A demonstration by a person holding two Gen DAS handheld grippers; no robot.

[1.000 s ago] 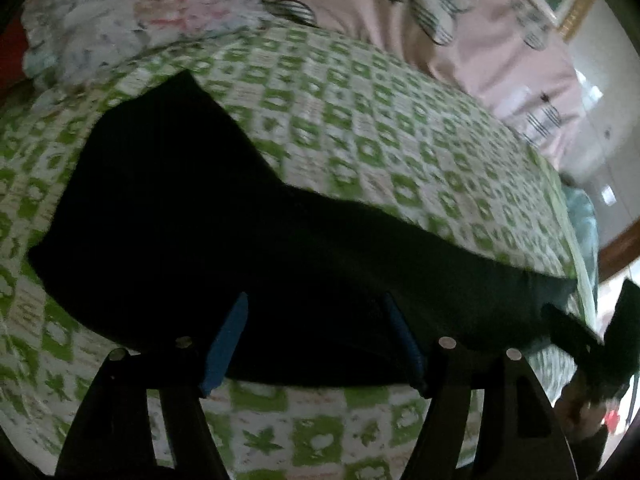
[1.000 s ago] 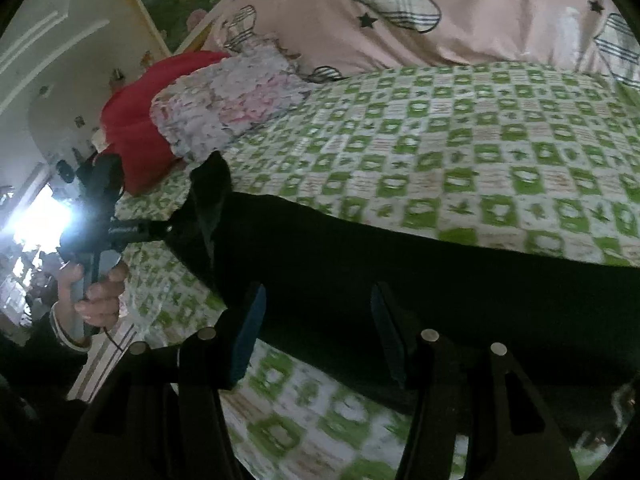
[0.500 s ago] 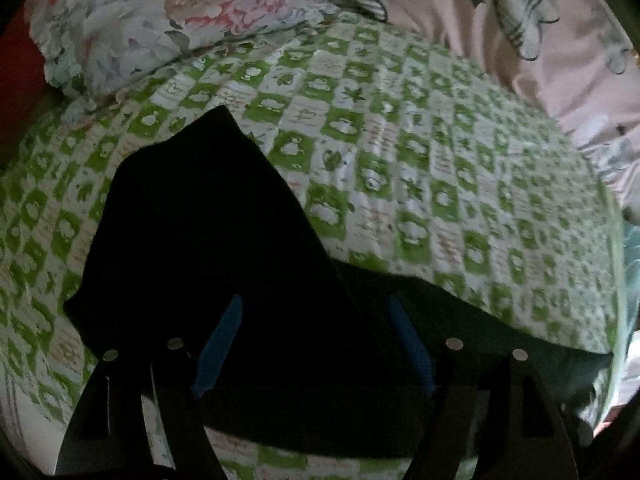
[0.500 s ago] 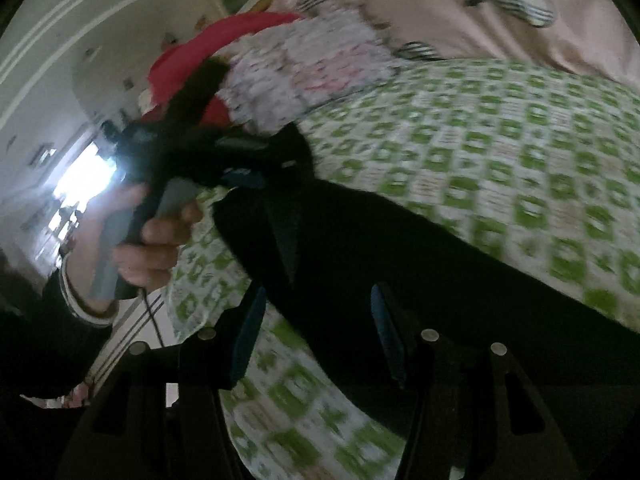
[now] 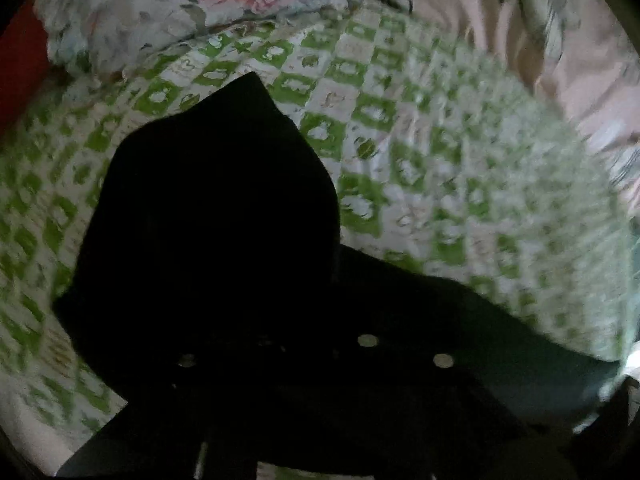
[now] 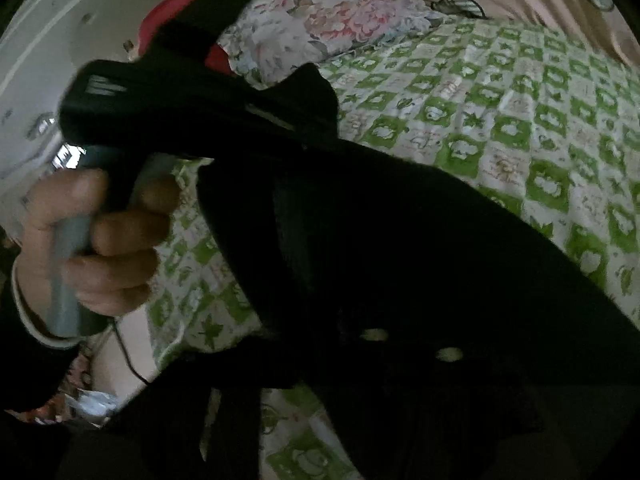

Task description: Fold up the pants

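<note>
Black pants [image 5: 216, 220] lie on a green-and-white checked sheet [image 5: 440, 184]; a folded-over part rises to a point near the pillow. My left gripper [image 5: 314, 308] is shut on the dark cloth at the near edge, and its blue pads are hidden. In the right wrist view the pants [image 6: 420, 240] stretch from the left to the lower right. My right gripper [image 6: 320, 304] is also shut on the cloth near the front edge. To its left a hand [image 6: 92, 240] holds the left gripper [image 6: 308, 120], whose tips reach the pants' end.
A floral pillow [image 5: 192, 8] and a red cushion [image 6: 216, 56] lie at the head of the bed. A pink quilt with heart prints [image 5: 540, 32] sits at the far right. The bed's edge, a thin cable [image 6: 128, 356] and the floor show at lower left.
Both grippers have dropped onto the pants and their jaws have gone from wide apart to shut on the cloth. The right gripper has swung left, close to the left one.
</note>
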